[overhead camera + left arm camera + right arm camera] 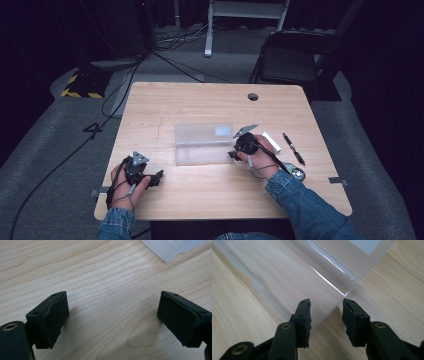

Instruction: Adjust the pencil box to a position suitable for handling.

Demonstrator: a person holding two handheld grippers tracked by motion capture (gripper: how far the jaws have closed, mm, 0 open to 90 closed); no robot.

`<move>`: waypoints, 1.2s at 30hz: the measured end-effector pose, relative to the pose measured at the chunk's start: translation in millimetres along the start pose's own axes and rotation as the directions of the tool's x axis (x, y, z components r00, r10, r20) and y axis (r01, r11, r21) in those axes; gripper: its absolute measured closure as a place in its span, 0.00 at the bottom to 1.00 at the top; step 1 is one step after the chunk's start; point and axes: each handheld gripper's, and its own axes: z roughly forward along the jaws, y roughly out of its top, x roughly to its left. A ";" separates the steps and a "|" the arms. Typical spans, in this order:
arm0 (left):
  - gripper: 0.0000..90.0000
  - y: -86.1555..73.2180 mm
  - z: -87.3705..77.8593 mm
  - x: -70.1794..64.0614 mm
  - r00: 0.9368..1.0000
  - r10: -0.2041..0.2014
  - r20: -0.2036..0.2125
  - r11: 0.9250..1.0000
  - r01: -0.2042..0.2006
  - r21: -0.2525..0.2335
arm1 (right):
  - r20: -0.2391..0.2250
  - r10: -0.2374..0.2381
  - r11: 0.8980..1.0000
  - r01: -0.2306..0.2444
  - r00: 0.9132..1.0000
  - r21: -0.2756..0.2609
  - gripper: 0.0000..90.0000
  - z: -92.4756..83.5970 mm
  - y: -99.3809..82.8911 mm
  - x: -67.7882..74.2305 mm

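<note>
An open clear plastic case [202, 142] lies flat in the middle of the wooden table [200, 100], with a pale label on its far half. My right gripper [232, 154] is at the case's right end. In the right gripper view the gripper [326, 307] is open and straddles the near half's thin side wall [287, 277], one pad over the tray and one outside it, neither pressing. My left gripper [159, 177] rests near the table's front left, open, with bare wood between its pads [112, 312]. A corner of the case [172, 247] shows far ahead of it.
A small white block [271, 141] and a black pen [294, 148] lie right of my right hand. A small metal object [296, 173] sits by that wrist. A cable hole [253, 96] is near the far edge. A folding chair [295, 55] stands beyond the table.
</note>
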 end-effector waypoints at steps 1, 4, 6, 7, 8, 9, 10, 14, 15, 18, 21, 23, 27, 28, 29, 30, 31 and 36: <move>0.12 0.3 0.5 0.0 1.000 -0.004 0.000 1.000 0.004 -0.002 | 0.000 -0.001 1.000 0.001 1.000 0.002 0.64 -3.4 -4.3 2.0; 0.11 1.6 1.8 -0.5 1.000 -0.011 -0.002 1.000 0.011 0.002 | 0.003 -0.003 1.000 0.003 1.000 0.003 0.61 -7.0 -9.0 4.8; 0.10 2.2 2.4 -0.5 1.000 -0.009 -0.007 1.000 0.009 0.003 | 0.015 -0.007 1.000 0.007 1.000 0.008 0.60 -12.1 -15.1 8.8; 0.10 2.1 2.5 -0.8 1.000 -0.012 -0.006 1.000 0.012 0.002 | 0.019 -0.012 1.000 0.012 1.000 0.010 0.60 -14.4 -17.8 10.2; 0.11 1.8 2.0 -1.0 1.000 -0.010 -0.007 1.000 0.010 0.004 | 0.019 -0.015 1.000 0.015 1.000 0.012 0.59 -16.5 -20.4 11.5; 0.11 1.3 1.4 -1.3 1.000 -0.008 -0.004 1.000 0.008 0.005 | 0.020 -0.017 1.000 0.017 1.000 0.011 0.59 -18.4 -23.2 12.6; 0.11 0.9 1.2 -1.5 1.000 -0.004 -0.007 1.000 0.004 0.002 | 0.016 -0.015 1.000 0.015 1.000 0.008 0.58 -21.1 -27.7 13.9; 0.11 0.4 1.1 -2.3 1.000 -0.010 -0.004 1.000 0.010 0.000 | 0.016 -0.013 1.000 0.013 1.000 0.005 0.56 -30.2 -41.4 18.6; 0.11 0.4 1.2 -2.3 1.000 -0.010 -0.003 1.000 0.010 0.000 | 0.016 -0.015 1.000 0.015 1.000 0.008 0.55 -32.7 -44.5 19.9; 0.11 0.4 1.1 -2.4 1.000 -0.009 -0.004 1.000 0.009 0.000 | 0.011 -0.017 1.000 0.017 1.000 0.012 0.54 -38.9 -52.7 23.4; 0.11 0.4 1.1 -2.4 1.000 -0.009 -0.005 1.000 0.009 0.000 | 0.008 -0.014 1.000 0.014 1.000 0.017 0.53 -45.2 -61.7 28.3; 0.11 0.4 1.1 -2.4 1.000 -0.010 -0.005 1.000 0.010 0.000 | 0.007 -0.010 1.000 0.009 1.000 0.023 0.51 -49.0 -66.9 31.1; 0.11 0.5 1.2 -2.3 1.000 -0.009 -0.002 1.000 0.009 0.000 | 0.014 -0.010 1.000 0.010 1.000 0.026 0.49 -54.1 -74.4 35.7; 0.11 0.7 1.2 -2.1 1.000 -0.007 -0.001 1.000 0.007 0.003 | 0.013 -0.006 1.000 0.006 1.000 0.026 0.49 -55.7 -76.9 37.0; 0.10 1.1 1.4 -1.6 1.000 0.000 -0.002 1.000 0.000 0.004 | 0.013 -0.003 1.000 0.003 1.000 0.029 0.48 -57.9 -79.8 37.9; 0.10 1.5 1.9 -1.9 1.000 -0.003 -0.002 1.000 0.003 0.004 | 0.013 -0.002 0.999 0.002 1.000 0.032 0.48 -59.6 -82.0 38.4; 0.09 2.1 2.5 -1.7 1.000 0.000 -0.005 1.000 0.000 0.002 | 0.016 -0.003 0.999 0.002 1.000 0.037 0.47 -61.4 -84.1 38.9; 0.07 4.7 5.5 -3.7 1.000 -0.012 -0.003 1.000 0.012 0.010 | 0.017 0.011 0.999 -0.011 1.000 0.042 0.45 -68.1 -92.1 40.3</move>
